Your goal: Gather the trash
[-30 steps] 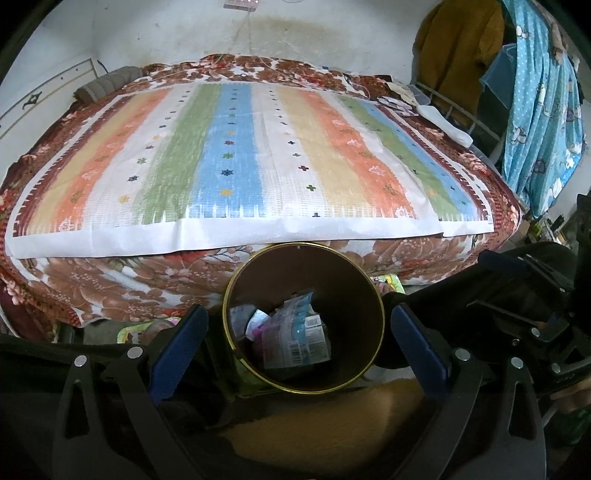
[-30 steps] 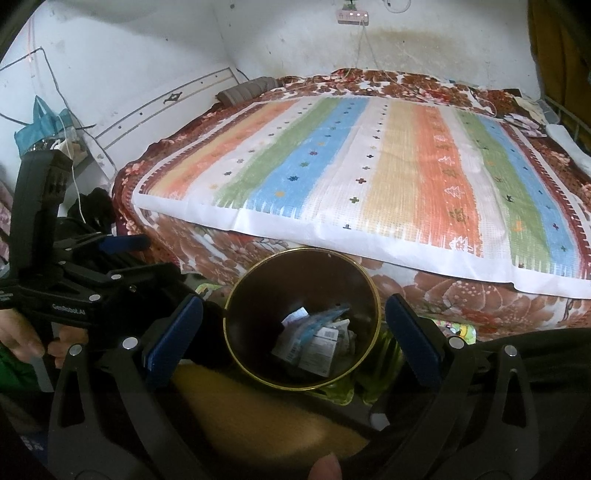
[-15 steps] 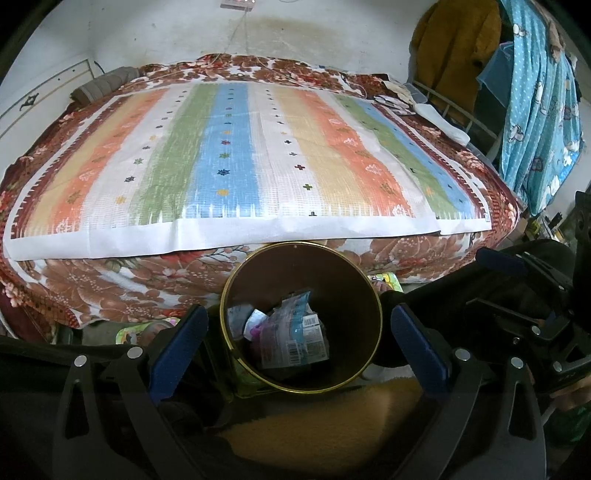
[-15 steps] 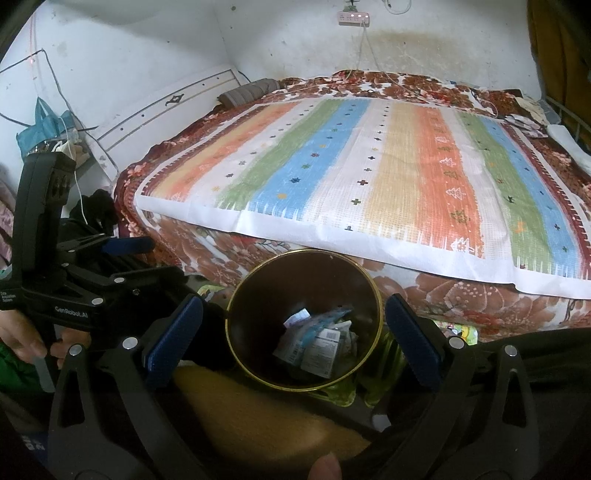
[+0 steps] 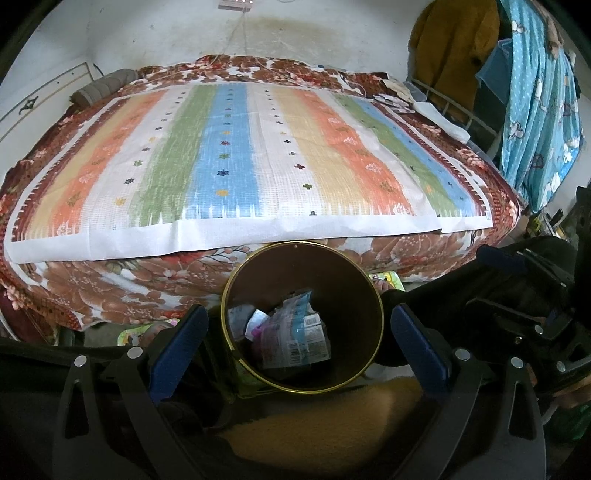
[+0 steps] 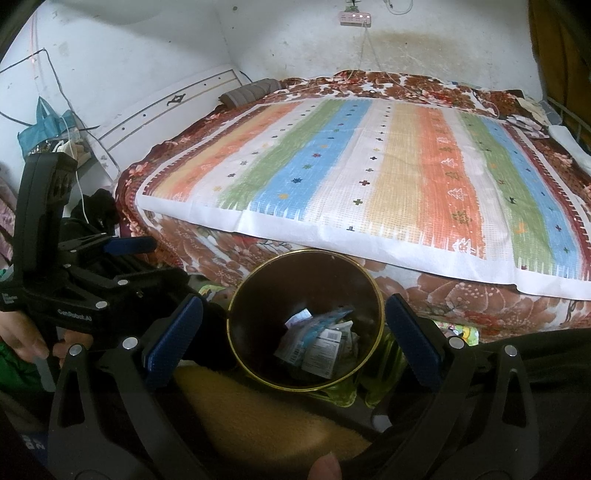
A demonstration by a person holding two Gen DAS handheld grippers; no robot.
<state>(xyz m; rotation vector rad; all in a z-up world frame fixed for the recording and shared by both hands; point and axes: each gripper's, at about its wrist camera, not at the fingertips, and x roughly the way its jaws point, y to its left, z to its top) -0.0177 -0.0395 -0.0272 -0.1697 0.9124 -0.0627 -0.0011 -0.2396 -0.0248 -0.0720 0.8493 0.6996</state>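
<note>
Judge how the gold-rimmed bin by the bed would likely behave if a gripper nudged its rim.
The bin looks thin-walled and holds only a few wrappers, so it is probably light and would slide or tip easily. Its round wall suggests it could roll once tipped over.

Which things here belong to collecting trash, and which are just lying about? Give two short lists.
Job:
round bin with gold rim
wrappers inside it
left gripper, open
right gripper, open

Lying about:
striped mat
floral bedspread
blue curtain
power strip
</note>
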